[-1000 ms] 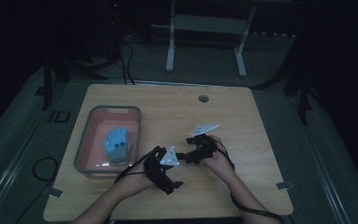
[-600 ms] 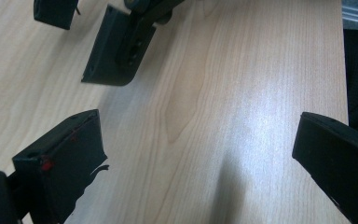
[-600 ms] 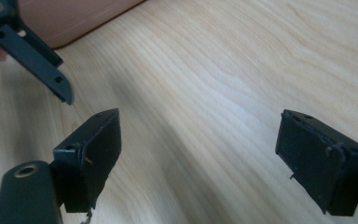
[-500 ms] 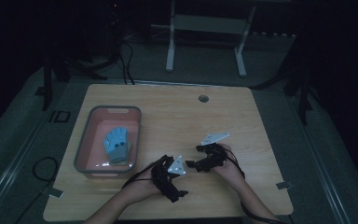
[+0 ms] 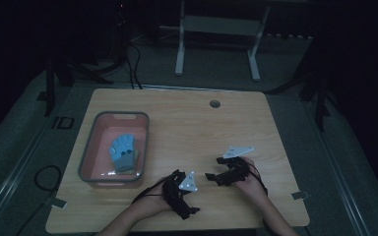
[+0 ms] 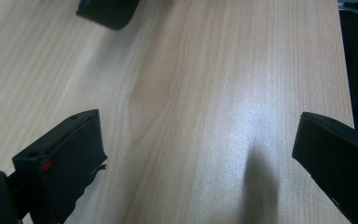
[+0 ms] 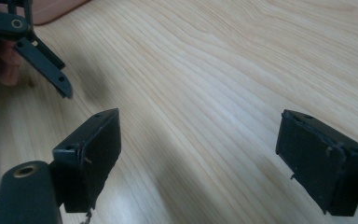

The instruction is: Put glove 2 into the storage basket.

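Both my grippers idle, low over the bare worktop (image 5: 187,123)

The pink bin (image 5: 89,147) at my left holds the blue glove (image 5: 122,151); left gripper (image 5: 203,181) and right gripper (image 5: 211,178) stand released, empty, nearly touching. Reaching across, I judge, could knock them together.

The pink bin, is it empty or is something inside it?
Not empty. In the high view the pink bin holds a blue glove-shaped thing lying flat on its floor. What it is exactly, the dim picture does not show.

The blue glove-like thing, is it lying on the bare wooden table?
No, the blue glove-like thing lies inside the pink grey-rimmed tub.
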The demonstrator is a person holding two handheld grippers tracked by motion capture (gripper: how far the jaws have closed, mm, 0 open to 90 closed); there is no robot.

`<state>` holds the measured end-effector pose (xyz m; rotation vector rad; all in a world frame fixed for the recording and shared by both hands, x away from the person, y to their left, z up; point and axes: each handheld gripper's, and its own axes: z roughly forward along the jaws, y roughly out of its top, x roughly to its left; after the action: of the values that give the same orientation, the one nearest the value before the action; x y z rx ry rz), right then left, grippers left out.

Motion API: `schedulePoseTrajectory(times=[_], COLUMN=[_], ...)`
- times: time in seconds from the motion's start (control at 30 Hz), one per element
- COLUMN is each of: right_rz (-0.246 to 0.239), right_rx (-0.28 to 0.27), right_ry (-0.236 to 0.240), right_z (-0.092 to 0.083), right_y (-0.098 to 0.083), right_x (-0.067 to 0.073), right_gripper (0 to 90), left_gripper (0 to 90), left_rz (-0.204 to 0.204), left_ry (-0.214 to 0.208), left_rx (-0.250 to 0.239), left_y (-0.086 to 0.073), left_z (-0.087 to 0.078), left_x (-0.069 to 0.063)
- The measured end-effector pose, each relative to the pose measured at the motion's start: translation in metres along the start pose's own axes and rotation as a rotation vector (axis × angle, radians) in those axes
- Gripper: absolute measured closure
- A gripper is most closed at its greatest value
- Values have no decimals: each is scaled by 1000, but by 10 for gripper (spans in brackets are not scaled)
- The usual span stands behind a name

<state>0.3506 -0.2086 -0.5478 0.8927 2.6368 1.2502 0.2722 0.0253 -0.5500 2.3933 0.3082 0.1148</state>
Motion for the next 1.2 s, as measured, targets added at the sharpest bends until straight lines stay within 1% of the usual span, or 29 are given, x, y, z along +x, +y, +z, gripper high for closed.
schedulePoseTrajectory(times=[0.07,0.2,0.23,0.37,0.47,0.53,0.67,0.83,0.93,1.0,1.1,1.17,1.2], right_rz=[7,2,1,8,2,1,16,15,22,17,1,2,3], right_rx=[-7,-10,-15,-19,-19,-34,-52,-60,-71,-74,-63,-51,-54], right_ry=[-2,-7,-10,-14,-24,-19,-31,-44,-50,-55,-64,-71,-72], right_z=[-2,-6,-7,-12,-16,-20,-25,-26,-28,-29,-28,-27,-27], right_y=[-4,-11,-12,-18,-24,-28,-33,-35,-36,-36,-37,-38,-37], right_x=[-1,-2,-2,-2,-3,-3,-5,-6,-7,-7,-6,-7,-7], right_gripper=[140,137,137,127,125,125,125,126,126,125,125,126,126], left_gripper=[23,23,23,23,23,23,23,24,24,24,24,24,24], left_rz=[-2,9,4,14,9,11,14,20,33,32,36,36,35], left_ry=[-7,-14,-13,-14,-25,-23,-14,-7,-3,-9,-11,-7,-4], left_rx=[3,5,3,-6,-14,-19,-29,-43,-47,-54,-71,-77,-80], left_y=[-2,-6,-7,-8,-9,-9,-10,-11,-12,-12,-13,-13,-13], left_z=[3,6,7,6,6,5,5,5,5,5,4,3,3], left_x=[-1,-3,-3,-4,-5,-5,-6,-8,-8,-9,-9,-9,-9])
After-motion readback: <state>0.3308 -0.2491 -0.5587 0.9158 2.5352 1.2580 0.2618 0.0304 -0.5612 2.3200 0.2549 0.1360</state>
